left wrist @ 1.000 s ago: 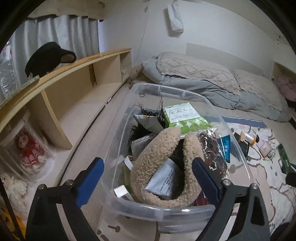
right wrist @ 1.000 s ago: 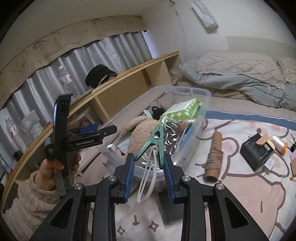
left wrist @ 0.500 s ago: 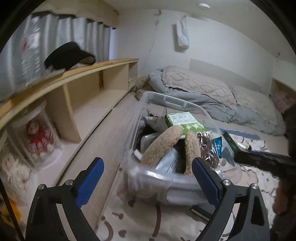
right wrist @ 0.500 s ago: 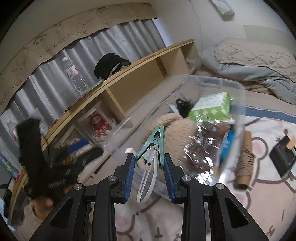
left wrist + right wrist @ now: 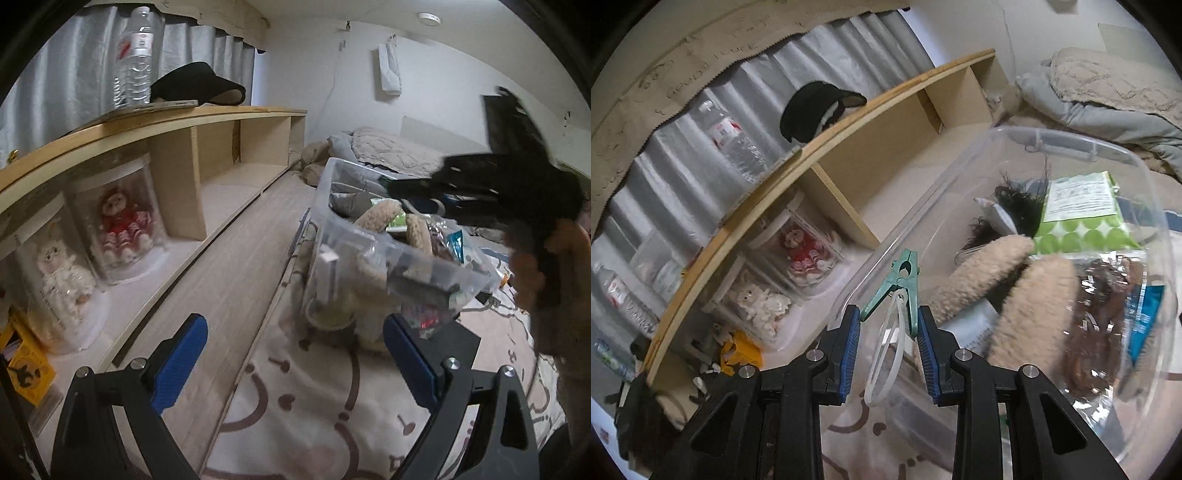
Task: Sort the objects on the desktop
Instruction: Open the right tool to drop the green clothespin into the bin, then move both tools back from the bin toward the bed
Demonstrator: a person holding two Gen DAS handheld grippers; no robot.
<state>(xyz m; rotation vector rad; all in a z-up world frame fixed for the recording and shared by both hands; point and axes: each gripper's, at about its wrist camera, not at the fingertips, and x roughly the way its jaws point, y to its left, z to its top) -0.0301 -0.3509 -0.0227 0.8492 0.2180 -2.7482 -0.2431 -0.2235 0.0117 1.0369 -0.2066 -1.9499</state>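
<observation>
My right gripper (image 5: 888, 332) is shut on a green clothes peg (image 5: 903, 286) with a white loop (image 5: 886, 354) hanging from it. It hovers at the near left rim of the clear plastic bin (image 5: 1067, 142). The bin holds a beige fluffy headband (image 5: 1001, 291), a green dotted packet (image 5: 1082, 214), a black fuzzy item (image 5: 1019, 208) and a crinkly brown bag (image 5: 1097, 321). My left gripper (image 5: 295, 356) stands open and empty, low over the rug, left of the bin (image 5: 332, 225). In the left wrist view the right gripper (image 5: 480, 184) is a dark blur over the bin, held by a hand (image 5: 543, 269).
A long wooden shelf (image 5: 177, 122) runs along the left wall, with a water bottle (image 5: 135, 55) and black visor (image 5: 199, 83) on top and dolls in clear cases (image 5: 122, 225) below. A bed with grey duvet (image 5: 1108, 96) lies behind. A patterned rug (image 5: 314, 406) covers the floor.
My left gripper has drawn back and to the left, so the bin now sits farther right. My right gripper, still holding the peg, has closed in on the bin's rim.
</observation>
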